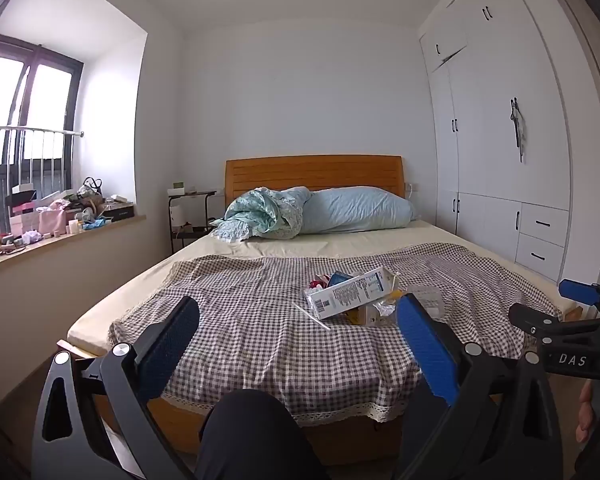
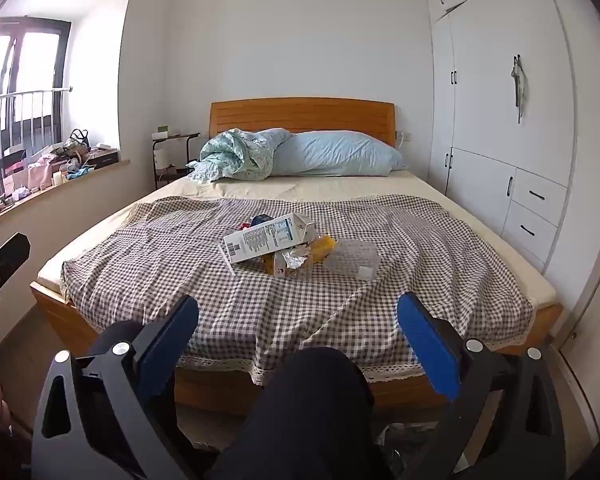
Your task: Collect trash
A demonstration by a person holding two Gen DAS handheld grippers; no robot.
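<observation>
Trash [image 2: 284,248]: a carton, wrappers and a clear bag are being left heaped mid-bed on the checked cloth [image 2: 180,280], probably so that everything can be gathered together.
Left claw [image 1: 298,312]: being held released and empty, well short of the heap.
Right claw [image 2: 298,310]: being held wide apart, nothing between the jaws, aimed at the heap.
Knee [image 2: 320,400]: being kept at the foot of the bed [image 2: 548,312].
Progress: judged as not yet started.

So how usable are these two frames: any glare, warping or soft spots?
Left wrist view: window blown out white, wardrobe edges bowed by the fisheye, trash pile sharp. Right wrist view: same window glare, dark vignette corners, carton print too small to read.
</observation>
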